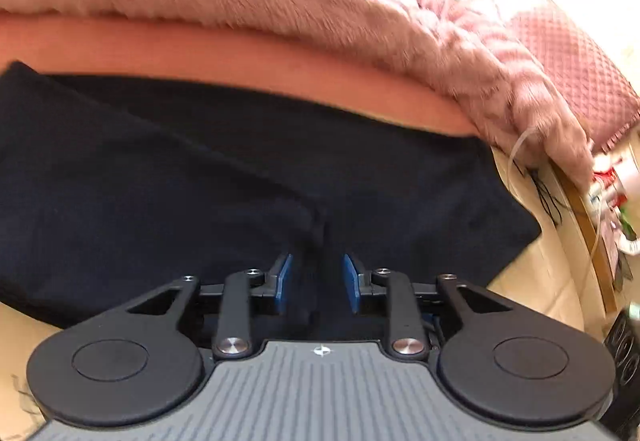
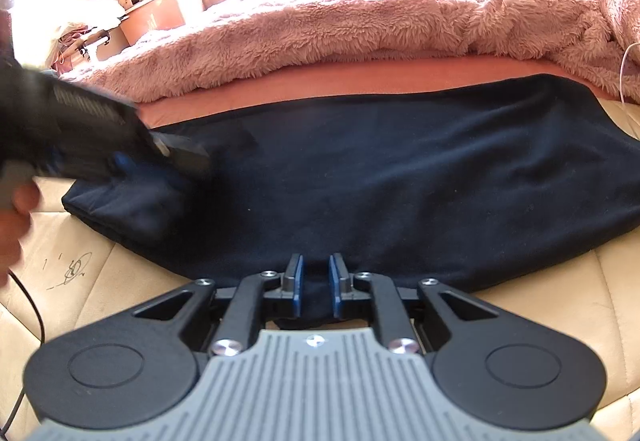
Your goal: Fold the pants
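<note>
Lying flat, soft dark pants (image 2: 400,177) beside fluffy pink blanket (image 2: 320,37).

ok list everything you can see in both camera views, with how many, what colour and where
pants: one, dark navy, spread flat across the bed's near edge
fluffy blanket: one, pink, bunched behind the pants
sheet: one, salmon strip between blanket and pants
mattress surface: cream, under the pants' near edge
quilted pillow: one, pink, far right
tub: one, brown, far left beside the bed
left gripper: black, blue pads, over the pants' left part, slightly apart
right gripper: black, blue pads, closing on the near hem, fabric between the pads
</note>
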A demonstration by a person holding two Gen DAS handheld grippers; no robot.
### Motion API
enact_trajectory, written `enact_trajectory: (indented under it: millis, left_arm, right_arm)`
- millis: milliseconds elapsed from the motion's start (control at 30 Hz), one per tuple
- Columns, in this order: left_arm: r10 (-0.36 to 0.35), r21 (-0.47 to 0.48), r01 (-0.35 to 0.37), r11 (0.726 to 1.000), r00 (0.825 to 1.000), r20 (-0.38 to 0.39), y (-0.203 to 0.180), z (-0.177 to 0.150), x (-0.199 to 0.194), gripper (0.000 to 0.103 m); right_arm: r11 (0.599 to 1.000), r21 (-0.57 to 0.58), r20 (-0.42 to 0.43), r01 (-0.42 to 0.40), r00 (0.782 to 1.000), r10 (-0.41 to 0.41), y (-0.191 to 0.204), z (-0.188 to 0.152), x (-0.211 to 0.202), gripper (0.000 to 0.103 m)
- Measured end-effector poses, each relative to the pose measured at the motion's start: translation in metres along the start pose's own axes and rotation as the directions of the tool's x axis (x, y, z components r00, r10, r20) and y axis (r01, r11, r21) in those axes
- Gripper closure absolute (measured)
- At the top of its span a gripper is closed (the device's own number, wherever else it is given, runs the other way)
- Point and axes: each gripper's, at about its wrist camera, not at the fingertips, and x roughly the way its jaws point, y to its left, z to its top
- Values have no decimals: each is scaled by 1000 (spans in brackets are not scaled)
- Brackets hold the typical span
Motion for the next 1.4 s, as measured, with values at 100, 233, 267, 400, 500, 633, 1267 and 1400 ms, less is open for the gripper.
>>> enact_trajectory:
  millis: [100,233,267,400,500,633,1267,1400]
  left_arm:
    - [-4,9,4,1000,1000,20,0,-2,-8,72]
    - [82,148,-85,985,996,31,-7,-1,-15,72]
    - [94,174,-98,980,995,28,-8,-1,-15,72]
    - [119,296,-121,948,993,25,-17,-4,-4,56]
    - [171,379,-165,911,985,18,-25,-11,7,55]
    - [213,403,-212,890,976,42,-28,-15,17,55]
    - [121,283,-130,950,991,48,-10,4,-7,100]
    - [78,269,-79,960,997,13,-11,12,-11,100]
  right_arm:
    - [1000,-1,13,2,1000,-2,2,3,-6,92]
    - [999,-24,41,-28,999,29,11,13,-10,92]
    - [999,-35,41,-38,998,40,15,15,-7,93]
    - [994,-92,27,-62,998,65,27,24,10,97]
    - [992,-118,25,-52,998,55,32,29,19,97]
    - [992,-111,28,-56,998,60,30,27,21,97]
    - [975,-192,16,-112,993,118,54,25,54,101]
    - [974,-197,11,-112,993,116,54,24,58,102]
